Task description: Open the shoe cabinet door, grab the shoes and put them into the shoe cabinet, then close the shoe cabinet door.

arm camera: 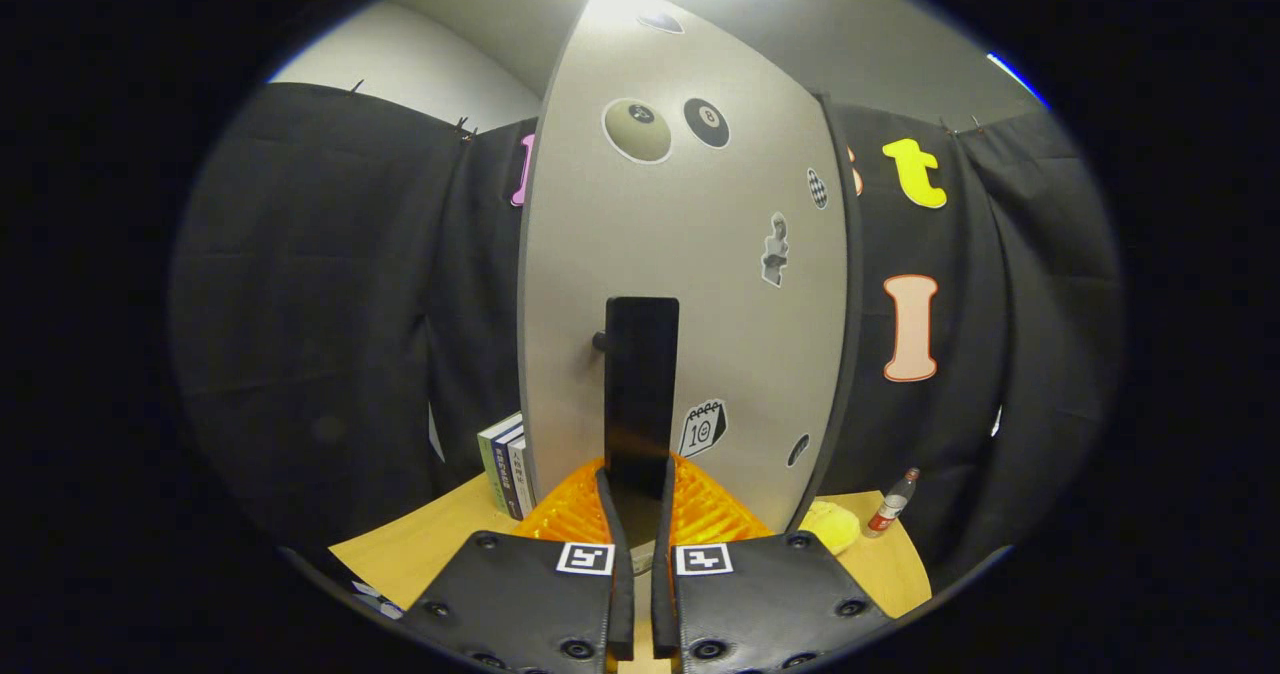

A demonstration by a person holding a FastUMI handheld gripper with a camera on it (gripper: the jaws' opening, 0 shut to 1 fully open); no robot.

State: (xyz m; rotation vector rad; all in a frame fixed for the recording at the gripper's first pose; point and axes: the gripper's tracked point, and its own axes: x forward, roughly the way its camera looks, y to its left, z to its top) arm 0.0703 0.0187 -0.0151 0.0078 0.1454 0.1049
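The grey shoe cabinet door (pixel 690 254), dotted with stickers, stands upright straight ahead and very close. Its black vertical handle (pixel 641 384) sticks out from the lower middle of the panel. My gripper (pixel 640 479) is at the bottom end of that handle, and its orange fingers (pixel 715 509) press on it from both sides. The gripper is shut on the handle. From this angle I cannot tell whether the door is swung out or flush with the cabinet.
A wooden tabletop (pixel 440 544) lies under the gripper. Upright books (pixel 505 464) stand just left of the door. To its right are a yellow soft object (pixel 832 526) and a small plastic bottle (pixel 890 504). Black cloth walls close in all around.
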